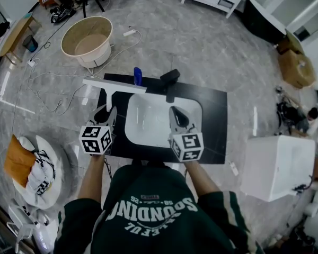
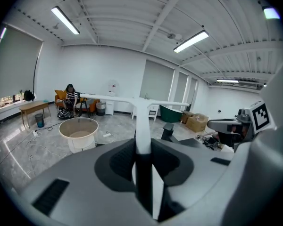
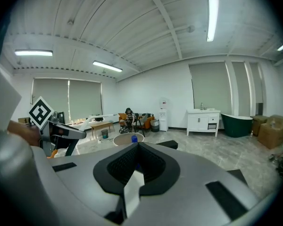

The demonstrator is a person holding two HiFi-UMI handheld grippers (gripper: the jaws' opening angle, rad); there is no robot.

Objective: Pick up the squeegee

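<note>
Left hand-held gripper (image 1: 107,114) pinched the squeegee (image 1: 115,85) by its handle, blade ahead; probably light and stiff. Right hand-held gripper (image 1: 177,118) pressed together, empty.

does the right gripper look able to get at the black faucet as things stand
Probably yes: the right gripper hangs empty above the sink, the black faucet stands just beyond its tips, and nothing lies between them.

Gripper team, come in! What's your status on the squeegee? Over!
Left gripper shut on squeegee handle, blade held up. Right gripper shut, empty. Blue bottle and faucet stand close behind the blade; mind them.
</note>
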